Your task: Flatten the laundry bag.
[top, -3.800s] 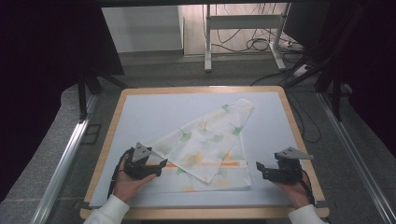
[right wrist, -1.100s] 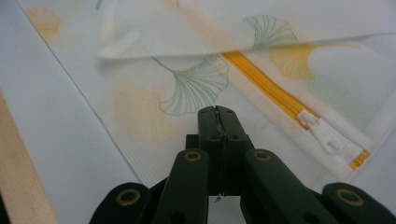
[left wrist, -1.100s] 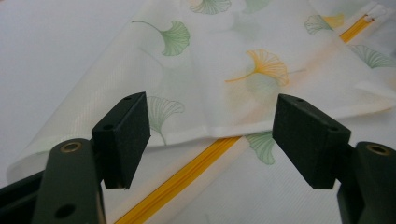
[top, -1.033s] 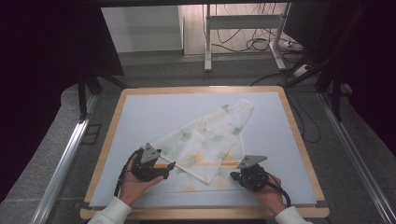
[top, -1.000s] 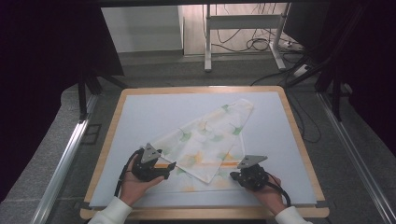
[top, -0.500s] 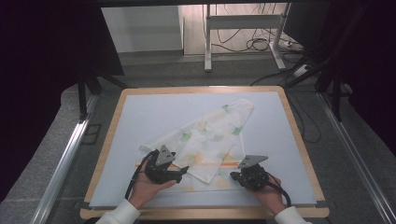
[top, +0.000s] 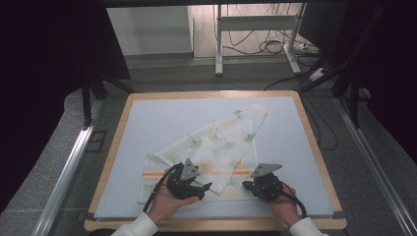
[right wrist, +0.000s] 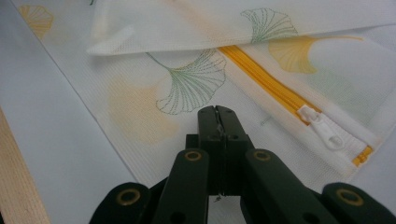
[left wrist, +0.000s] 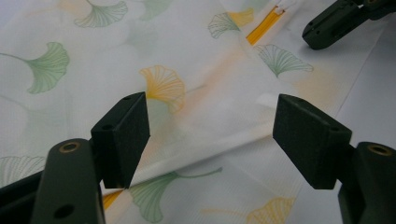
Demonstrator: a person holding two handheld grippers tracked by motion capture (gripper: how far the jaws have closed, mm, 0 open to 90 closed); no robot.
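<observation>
A white mesh bag (top: 211, 152) with green and yellow leaf pictures lies on the pale bench (top: 147, 128). It is folded over, so one long corner points up and away toward the far right. Its near edge lies close to the person's side.

The left tool (top: 205, 188) is over the near left part of the bag. Its two black pads (left wrist: 123, 135) stand wide apart, and nothing is pinched between them. A folded edge of the bag runs right under the gap.

The right tool (top: 247, 186) sits at the near right part of the bag. It is squeezed tight. In the right gripper view the tip (right wrist: 217, 122) rests low on the mesh, but I cannot tell if any cloth is caught in it.

A yellow zipper (right wrist: 275, 93) runs just beside the right tool, with a white pull tab (right wrist: 324, 128) near its end. The folded top layer of the bag covers part of the zipper.

The bench has a wooden rim (top: 314, 142). Past the bench stand metal table legs (top: 219, 39), with cables (top: 275, 46) on the floor.
</observation>
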